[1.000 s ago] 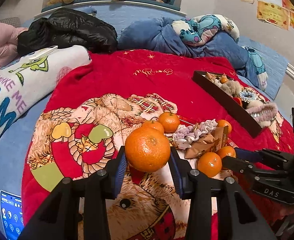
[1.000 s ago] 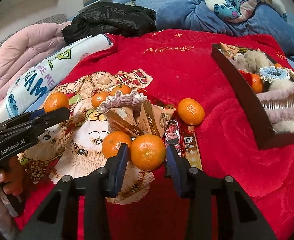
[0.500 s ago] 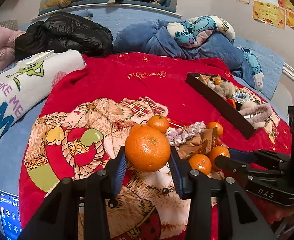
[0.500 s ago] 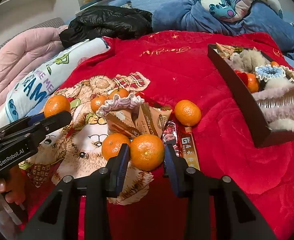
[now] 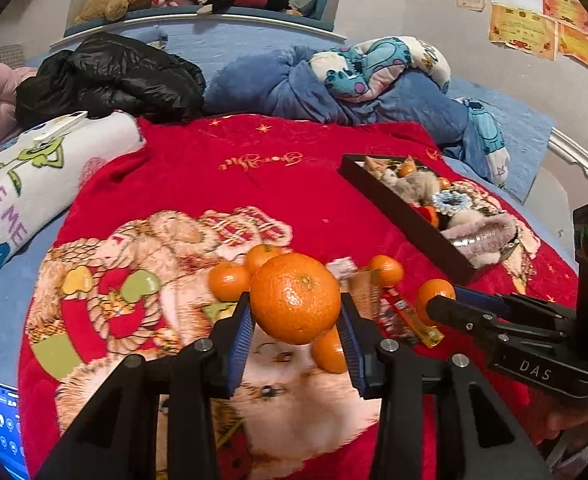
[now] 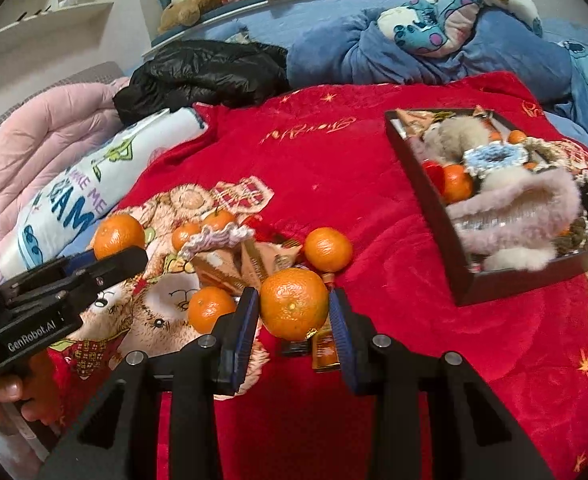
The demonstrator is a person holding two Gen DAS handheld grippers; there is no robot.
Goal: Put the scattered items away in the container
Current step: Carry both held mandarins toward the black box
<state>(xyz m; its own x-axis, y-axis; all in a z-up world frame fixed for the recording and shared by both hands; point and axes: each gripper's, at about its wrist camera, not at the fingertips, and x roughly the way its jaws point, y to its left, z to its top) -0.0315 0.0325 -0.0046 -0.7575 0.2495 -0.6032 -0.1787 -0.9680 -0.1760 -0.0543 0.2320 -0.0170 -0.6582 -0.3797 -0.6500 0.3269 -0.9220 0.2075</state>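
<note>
I now have both tangerines lifted — left gripper [image 5: 296, 316] clamps one [image 5: 295, 297], right gripper [image 6: 294, 312] another [image 6: 294, 303], probably clear of the blanket — box [image 6: 426, 184] at two o'clock.

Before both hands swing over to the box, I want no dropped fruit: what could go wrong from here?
1. Each tangerine is round and pinched only at its sides, in the left gripper and the right gripper; either may slip out.
2. The dark box already looks heaped with fluffy items, so fruit could roll off.
3. Both grippers heading for one box may collide.
</note>
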